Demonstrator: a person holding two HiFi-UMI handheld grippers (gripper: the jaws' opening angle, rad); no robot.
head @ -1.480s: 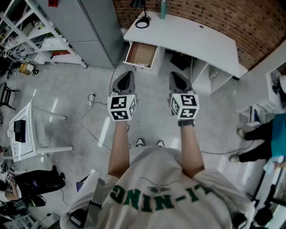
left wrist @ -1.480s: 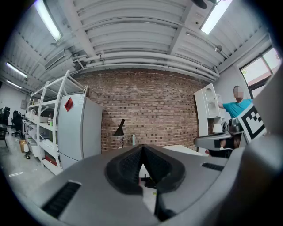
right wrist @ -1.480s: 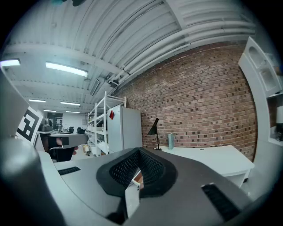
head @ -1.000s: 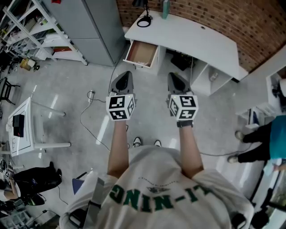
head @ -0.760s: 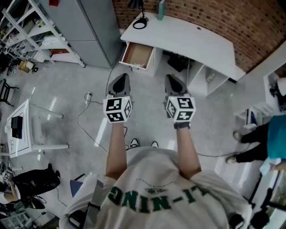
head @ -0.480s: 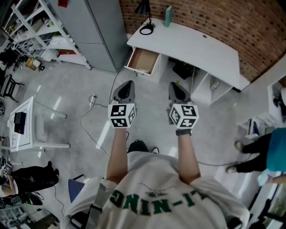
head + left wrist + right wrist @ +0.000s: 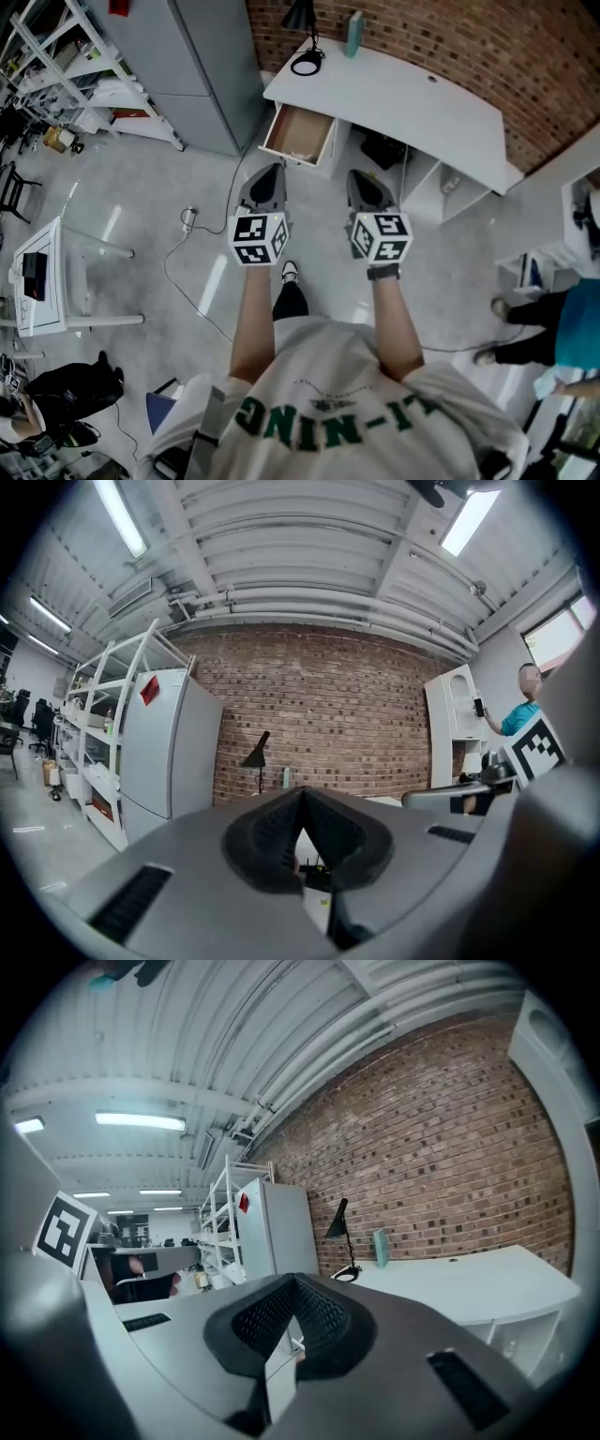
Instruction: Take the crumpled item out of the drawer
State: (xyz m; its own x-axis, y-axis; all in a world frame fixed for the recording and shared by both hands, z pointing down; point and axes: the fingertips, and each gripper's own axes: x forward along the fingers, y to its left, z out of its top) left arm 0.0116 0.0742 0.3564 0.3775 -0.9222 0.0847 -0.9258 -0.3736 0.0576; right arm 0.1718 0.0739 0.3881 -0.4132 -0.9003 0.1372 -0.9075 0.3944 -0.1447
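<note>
Both tools were held out side by side in the middle of the head view, pointing up the frame toward the desk and well short of it. The left gripper (image 7: 270,173) had its jaws pressed together with nothing between them, and its own view showed the dark pads meeting at the tips. The right gripper (image 7: 361,178) was likewise fully closed and empty. Just above them in the frame, the drawer (image 7: 300,134) stood pulled out from the left end of the white desk (image 7: 412,94), its brown inside open to view. The crumpled item could not be picked out inside it at that size. A black lamp (image 7: 302,28) and a teal bottle (image 7: 353,34) stood at the desk's left end, against the brick wall (image 7: 450,37). A grey cabinet (image 7: 202,66) stood left of the desk, a cable (image 7: 190,219) trailed over the floor at centre left, and a person in a teal top (image 7: 574,323) showed at the right edge.
</note>
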